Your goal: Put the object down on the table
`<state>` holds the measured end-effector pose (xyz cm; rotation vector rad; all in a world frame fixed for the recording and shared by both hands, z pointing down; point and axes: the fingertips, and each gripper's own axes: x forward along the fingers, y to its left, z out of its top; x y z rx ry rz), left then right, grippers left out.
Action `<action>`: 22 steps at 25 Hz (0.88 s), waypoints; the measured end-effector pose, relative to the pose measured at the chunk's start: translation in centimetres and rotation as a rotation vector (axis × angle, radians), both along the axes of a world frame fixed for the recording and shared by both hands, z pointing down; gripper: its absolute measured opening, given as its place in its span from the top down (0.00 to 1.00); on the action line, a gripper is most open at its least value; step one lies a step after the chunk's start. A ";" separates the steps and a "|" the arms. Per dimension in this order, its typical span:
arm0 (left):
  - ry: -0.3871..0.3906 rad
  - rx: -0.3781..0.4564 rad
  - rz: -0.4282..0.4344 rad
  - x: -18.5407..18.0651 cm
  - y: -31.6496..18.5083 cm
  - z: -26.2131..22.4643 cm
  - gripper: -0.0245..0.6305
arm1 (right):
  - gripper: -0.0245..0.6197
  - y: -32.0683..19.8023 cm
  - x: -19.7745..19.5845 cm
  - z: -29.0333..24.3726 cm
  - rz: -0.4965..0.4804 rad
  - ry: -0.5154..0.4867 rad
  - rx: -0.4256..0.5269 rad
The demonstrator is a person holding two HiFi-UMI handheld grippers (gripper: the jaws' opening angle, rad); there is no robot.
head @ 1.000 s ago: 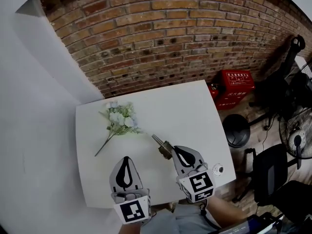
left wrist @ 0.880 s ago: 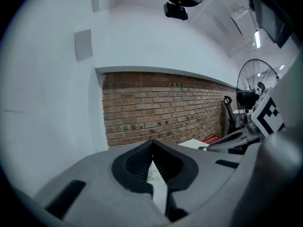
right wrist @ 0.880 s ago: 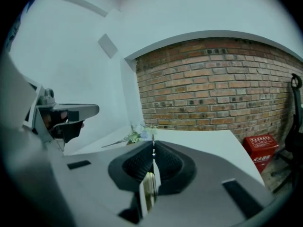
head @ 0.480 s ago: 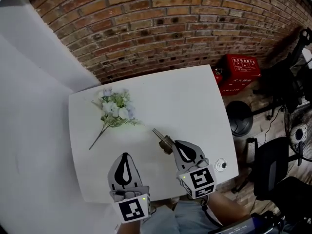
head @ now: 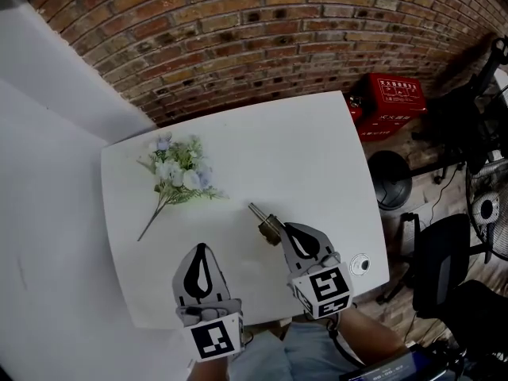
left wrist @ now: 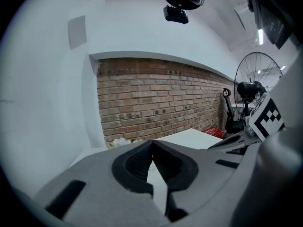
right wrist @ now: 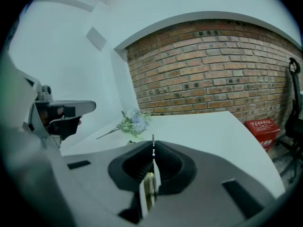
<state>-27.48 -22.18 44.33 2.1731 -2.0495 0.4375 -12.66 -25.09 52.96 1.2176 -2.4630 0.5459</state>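
My right gripper (head: 282, 233) is over the near right part of the white table (head: 309, 145), shut on a small brass-coloured object (head: 266, 222) whose thin metal tip points away to the upper left. In the right gripper view the object (right wrist: 149, 187) stands pinched between the jaws of the right gripper (right wrist: 153, 149), and its thin tip pokes out past them. My left gripper (head: 202, 252) hovers near the table's front edge, shut with nothing in it. In the left gripper view the left gripper (left wrist: 152, 144) has its tips touching.
A bunch of pale artificial flowers (head: 176, 173) lies at the table's far left, also in the right gripper view as flowers (right wrist: 134, 122). A small round item (head: 360, 264) sits by the near right corner. Right of the table stand a red box (head: 397, 98), a black stool (head: 389, 182) and a chair (head: 444, 268).
The head view has shifted, so the table and flowers sit a little further left. The right gripper stays shut on the brass object; neither gripper has visibly moved over the table.
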 end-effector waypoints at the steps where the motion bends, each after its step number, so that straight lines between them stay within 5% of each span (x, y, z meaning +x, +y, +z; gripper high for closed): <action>1: 0.000 -0.001 0.001 0.0 -0.1 0.1 0.95 | 0.94 -0.1 0.0 0.2 0.001 0.002 -0.001; 22: -0.014 -0.004 -0.003 0.1 -1.3 0.9 0.95 | 0.94 -1.0 0.7 2.4 0.003 -0.008 -0.041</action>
